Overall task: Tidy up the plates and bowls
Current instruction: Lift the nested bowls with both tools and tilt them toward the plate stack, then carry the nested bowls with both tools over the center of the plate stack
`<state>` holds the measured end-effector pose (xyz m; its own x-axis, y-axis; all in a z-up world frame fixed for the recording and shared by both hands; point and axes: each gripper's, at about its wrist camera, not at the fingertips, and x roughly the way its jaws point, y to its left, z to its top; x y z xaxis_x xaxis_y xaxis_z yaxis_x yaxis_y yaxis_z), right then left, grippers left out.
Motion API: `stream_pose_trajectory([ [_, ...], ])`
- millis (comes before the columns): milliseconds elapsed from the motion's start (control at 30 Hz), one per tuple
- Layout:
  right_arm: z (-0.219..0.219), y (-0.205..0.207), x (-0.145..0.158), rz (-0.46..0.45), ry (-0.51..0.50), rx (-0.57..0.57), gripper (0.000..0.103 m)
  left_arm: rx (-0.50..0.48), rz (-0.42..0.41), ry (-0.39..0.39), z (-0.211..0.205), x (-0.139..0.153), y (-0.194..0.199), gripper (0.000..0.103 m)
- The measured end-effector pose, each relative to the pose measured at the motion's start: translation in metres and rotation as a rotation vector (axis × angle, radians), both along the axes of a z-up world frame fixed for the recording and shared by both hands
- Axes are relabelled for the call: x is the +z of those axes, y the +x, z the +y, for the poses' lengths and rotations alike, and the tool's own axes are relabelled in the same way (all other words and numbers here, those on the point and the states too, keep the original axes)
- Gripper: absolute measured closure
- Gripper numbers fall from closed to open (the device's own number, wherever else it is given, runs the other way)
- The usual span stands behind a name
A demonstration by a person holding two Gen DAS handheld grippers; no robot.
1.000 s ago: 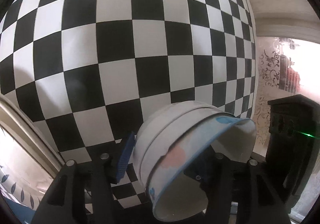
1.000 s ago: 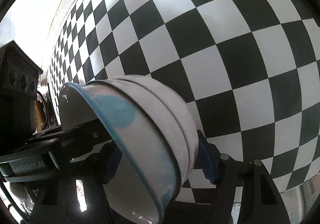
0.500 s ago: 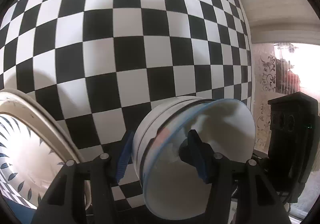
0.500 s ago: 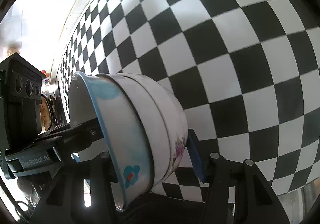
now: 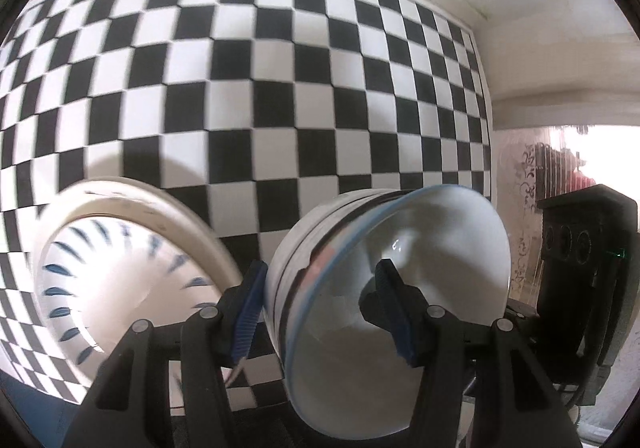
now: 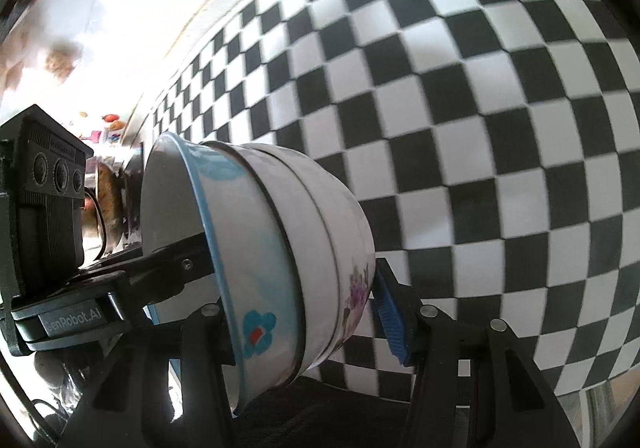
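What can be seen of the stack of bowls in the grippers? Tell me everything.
The stack of bowls is three nested bowls of glossy white ceramic, tipped on its side above the checkered cloth. The innermost has a blue rim, a plain white inside and a blue flower; the outermost bears purple flowers. Both the left gripper and the right gripper clamp it, one finger inside and one outside.

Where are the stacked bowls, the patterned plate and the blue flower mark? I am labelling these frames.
stacked bowls (image 5: 400,280): left wrist view, inside of the top bowl.
patterned plate (image 5: 120,280): left wrist view, its white centre.
blue flower mark (image 6: 259,332): right wrist view, on the top bowl's outer wall.
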<state>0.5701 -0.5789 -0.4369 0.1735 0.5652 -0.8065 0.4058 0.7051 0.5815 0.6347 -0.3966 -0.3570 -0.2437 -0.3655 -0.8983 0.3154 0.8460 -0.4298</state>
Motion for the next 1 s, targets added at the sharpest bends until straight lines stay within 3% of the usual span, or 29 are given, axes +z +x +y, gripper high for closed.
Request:
stream_pose_trajectory([
  [500, 0.082, 0.038, 0.029, -0.062, 0.022, 0.140, 0.048, 0.123, -0.073, 0.023, 0.086, 0.029, 0.018, 0.051],
  [1000, 0.161, 0.060, 0.003, -0.026, 0.034, 0.276, 0.048, 0.240, -0.046, 0.077, 0.157, 0.003, 0.014, 0.051],
])
